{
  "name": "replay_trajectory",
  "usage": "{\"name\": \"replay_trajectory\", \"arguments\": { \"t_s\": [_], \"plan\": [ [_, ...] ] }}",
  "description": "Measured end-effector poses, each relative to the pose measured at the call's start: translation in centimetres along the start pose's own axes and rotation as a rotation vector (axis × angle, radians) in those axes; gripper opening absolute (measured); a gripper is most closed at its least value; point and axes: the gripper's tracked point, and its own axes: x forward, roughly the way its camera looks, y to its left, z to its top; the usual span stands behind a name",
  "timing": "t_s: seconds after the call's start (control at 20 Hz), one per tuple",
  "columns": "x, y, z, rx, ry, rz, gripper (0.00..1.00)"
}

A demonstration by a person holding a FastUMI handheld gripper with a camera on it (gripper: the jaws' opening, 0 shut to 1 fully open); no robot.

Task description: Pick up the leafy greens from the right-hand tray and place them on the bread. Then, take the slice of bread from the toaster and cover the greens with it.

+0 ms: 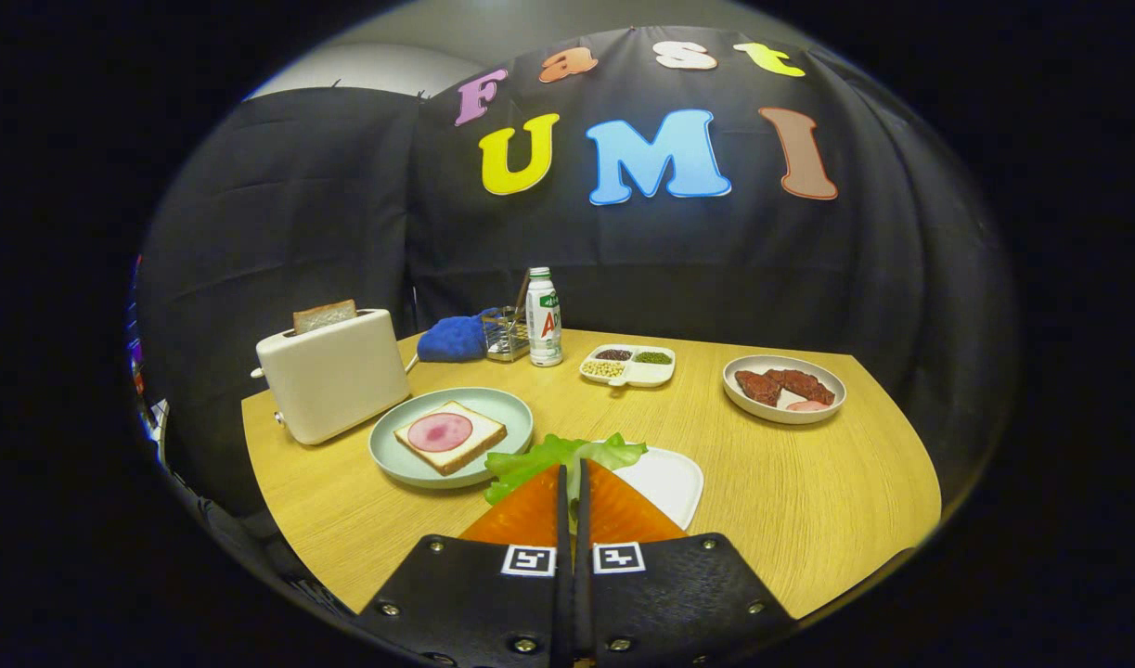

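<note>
While the tool clamps the leafy greens, they overhang the tray.

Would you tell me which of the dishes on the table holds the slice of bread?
The round pale-green plate beside the toaster; its bread carries a pink slice. The gripper is shut on the lettuce.

The toaster stands left of the plate bearing bread, leafy greens just ahead of the tongs.
</note>
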Motion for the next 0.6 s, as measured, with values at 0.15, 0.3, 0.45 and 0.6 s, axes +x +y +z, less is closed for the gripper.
{"name": "replay_trajectory", "arguments": {
  "t_s": [0.15,0.3,0.45,0.6],
  "plan": [
    [0.5,1.4,1.2,-0.013,-0.023,0.029,0.01],
    [1.4,3.2,1.8,-0.013,-0.029,0.07,0.01],
    [2.6,5.4,2.8,-0.009,-0.041,0.114,0.01],
    [3.6,7.4,2.8,-0.029,-0.029,0.145,0.01]
  ]
}}
